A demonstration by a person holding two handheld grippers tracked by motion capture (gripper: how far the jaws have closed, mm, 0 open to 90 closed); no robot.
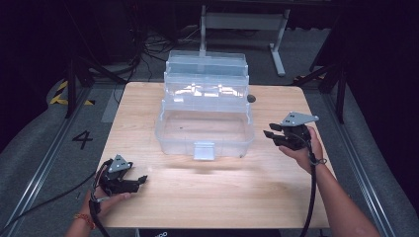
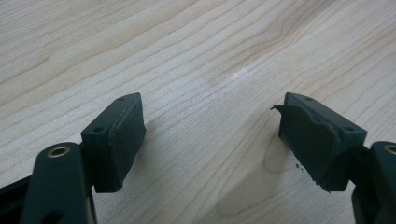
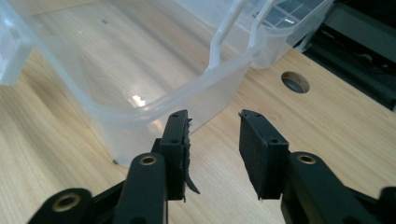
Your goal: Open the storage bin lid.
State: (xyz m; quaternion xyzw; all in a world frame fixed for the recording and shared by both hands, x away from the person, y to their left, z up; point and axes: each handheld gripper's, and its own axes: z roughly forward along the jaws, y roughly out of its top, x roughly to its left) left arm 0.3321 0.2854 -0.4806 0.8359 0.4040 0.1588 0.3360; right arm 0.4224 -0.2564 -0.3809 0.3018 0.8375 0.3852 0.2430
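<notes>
Risk: right tool [image 1: 271, 131], jaws parted with nothing between, may clip the rim and shove the light box [image 1: 205, 129] across the bench [image 1: 207, 197]. Box: clear plastic, tiered trays fanned open, bin empty, mid-bench. Left tool [image 1: 142, 179] wide open, resting near-left, holding nothing

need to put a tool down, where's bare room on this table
Bare wood lies along the near edge between the left hand-held gripper and the right hand-held gripper, and left of the clear plastic box. The table is crowded at its far middle.
</notes>
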